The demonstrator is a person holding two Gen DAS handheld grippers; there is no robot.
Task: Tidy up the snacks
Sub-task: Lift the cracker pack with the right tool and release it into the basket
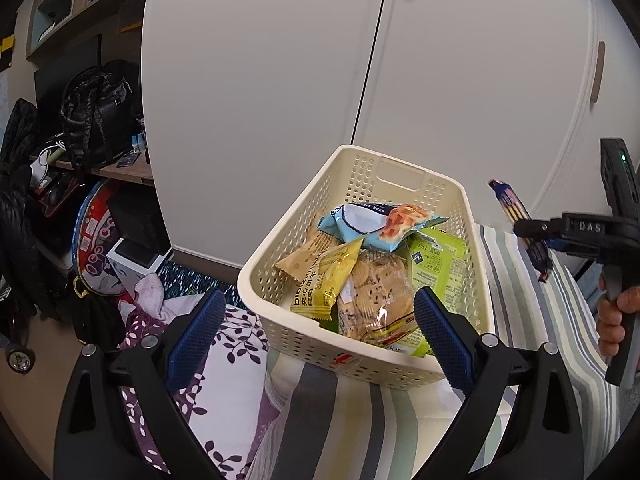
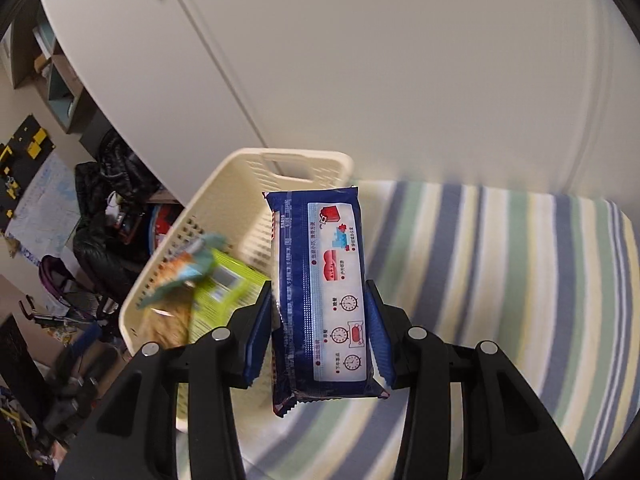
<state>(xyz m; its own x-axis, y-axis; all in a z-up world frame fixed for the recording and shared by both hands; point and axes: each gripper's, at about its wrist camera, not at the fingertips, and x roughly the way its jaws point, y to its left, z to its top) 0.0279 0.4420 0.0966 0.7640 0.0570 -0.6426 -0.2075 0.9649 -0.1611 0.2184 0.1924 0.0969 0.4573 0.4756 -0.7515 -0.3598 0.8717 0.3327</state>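
Observation:
A cream perforated basket sits on a striped bedspread and holds several snack packs: a light blue pack, a yellow pack, a clear biscuit pack and a green pack. My left gripper is open, its blue pads straddling the basket's near wall. My right gripper is shut on a dark blue snack pack, held in the air to the right of the basket.
White wardrobe doors stand right behind the basket. A striped bedspread spreads to the right, a purple leaf-print pillow lies to the left. Black bags, a round tin and clutter fill the floor and shelf at far left. A hand grips the right tool.

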